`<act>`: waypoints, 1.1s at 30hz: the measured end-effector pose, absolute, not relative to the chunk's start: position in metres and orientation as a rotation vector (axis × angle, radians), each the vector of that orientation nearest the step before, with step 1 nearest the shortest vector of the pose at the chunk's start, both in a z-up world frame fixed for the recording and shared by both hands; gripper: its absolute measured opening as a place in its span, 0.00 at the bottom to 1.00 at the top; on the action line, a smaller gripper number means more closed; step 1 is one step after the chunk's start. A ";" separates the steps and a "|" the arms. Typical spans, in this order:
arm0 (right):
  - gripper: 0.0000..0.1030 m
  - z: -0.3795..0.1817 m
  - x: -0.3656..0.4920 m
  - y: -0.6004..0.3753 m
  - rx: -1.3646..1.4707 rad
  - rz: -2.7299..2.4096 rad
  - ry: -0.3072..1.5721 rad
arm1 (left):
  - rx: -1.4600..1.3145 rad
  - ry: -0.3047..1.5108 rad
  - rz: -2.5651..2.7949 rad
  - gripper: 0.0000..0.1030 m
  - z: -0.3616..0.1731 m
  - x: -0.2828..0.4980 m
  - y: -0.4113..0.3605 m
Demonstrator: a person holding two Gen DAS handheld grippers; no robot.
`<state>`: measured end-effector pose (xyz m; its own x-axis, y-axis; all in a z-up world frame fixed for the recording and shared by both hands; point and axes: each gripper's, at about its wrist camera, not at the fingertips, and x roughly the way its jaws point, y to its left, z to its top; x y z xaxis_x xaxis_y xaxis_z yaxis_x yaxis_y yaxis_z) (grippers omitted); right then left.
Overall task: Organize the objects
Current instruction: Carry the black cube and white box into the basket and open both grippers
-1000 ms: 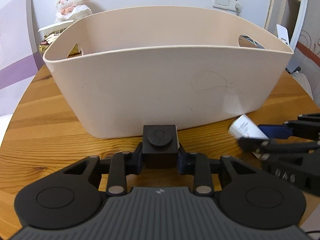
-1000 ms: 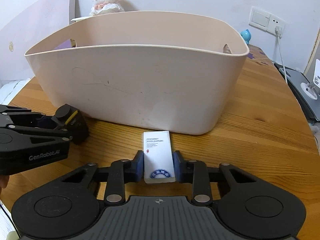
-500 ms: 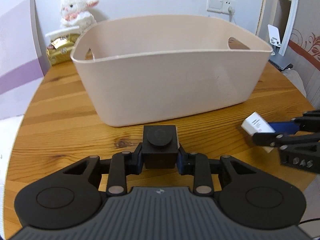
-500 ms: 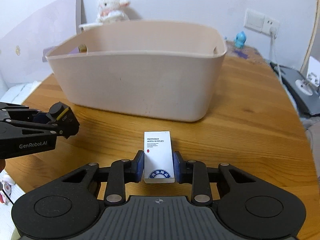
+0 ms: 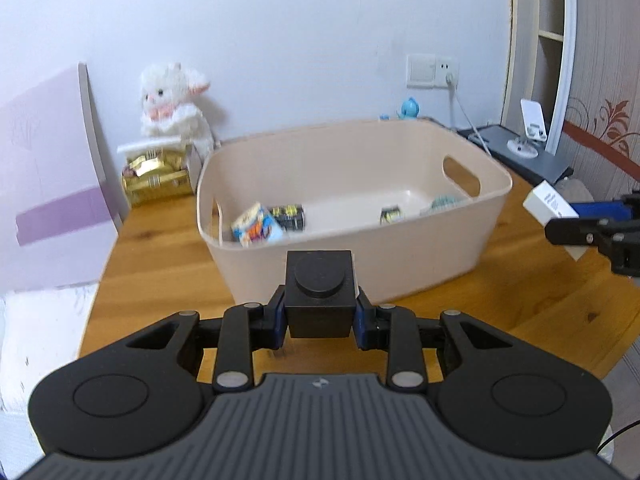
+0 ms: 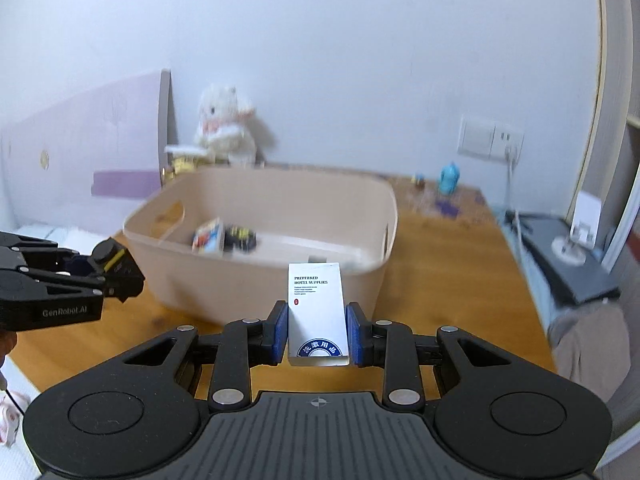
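My left gripper (image 5: 320, 316) is shut on a black square box with a round lid (image 5: 320, 292) and holds it above the table, in front of the beige plastic bin (image 5: 400, 256). My right gripper (image 6: 317, 330) is shut on a white hotel-supplies box (image 6: 317, 308), raised before the bin (image 6: 260, 288). Each gripper shows in the other's view: the right with its white box (image 5: 550, 202), the left with its black box (image 6: 116, 266). The bin holds a colourful packet (image 5: 256, 230), dark small items (image 5: 288, 216) and others.
A white plush lamb (image 5: 172, 104) stands on a gold box (image 5: 156, 178) at the table's back left. A purple-and-white board (image 5: 44, 176) leans at the left. A black device with a white stand (image 5: 524, 152) sits at the right. A blue figurine (image 6: 448, 178) stands by the wall socket.
Both grippers have risen and pulled back from the bin with their boxes still held. The bin's inside and its contents now show from above.
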<state>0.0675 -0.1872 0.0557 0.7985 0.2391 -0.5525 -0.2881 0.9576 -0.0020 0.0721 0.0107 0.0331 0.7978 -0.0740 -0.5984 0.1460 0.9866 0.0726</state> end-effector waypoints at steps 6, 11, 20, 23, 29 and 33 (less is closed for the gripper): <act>0.28 0.083 0.088 -0.189 -0.098 0.259 0.502 | 0.117 0.570 -0.107 0.33 0.058 0.085 0.012; 0.28 0.094 0.112 -0.193 -0.072 0.228 0.470 | 0.115 0.560 -0.064 0.33 0.067 0.111 0.012; 0.28 0.085 0.166 -0.190 -0.086 0.196 0.542 | 0.130 0.639 -0.018 0.33 0.051 0.172 0.004; 0.28 0.076 0.180 -0.185 -0.102 0.201 0.589 | 0.131 0.678 -0.006 0.33 0.040 0.190 0.001; 0.28 0.051 0.202 -0.171 -0.103 0.233 0.693 | 0.120 0.813 0.017 0.33 0.014 0.215 -0.001; 0.28 0.030 0.208 -0.163 -0.115 0.236 0.749 | 0.151 0.850 0.037 0.33 0.003 0.220 -0.001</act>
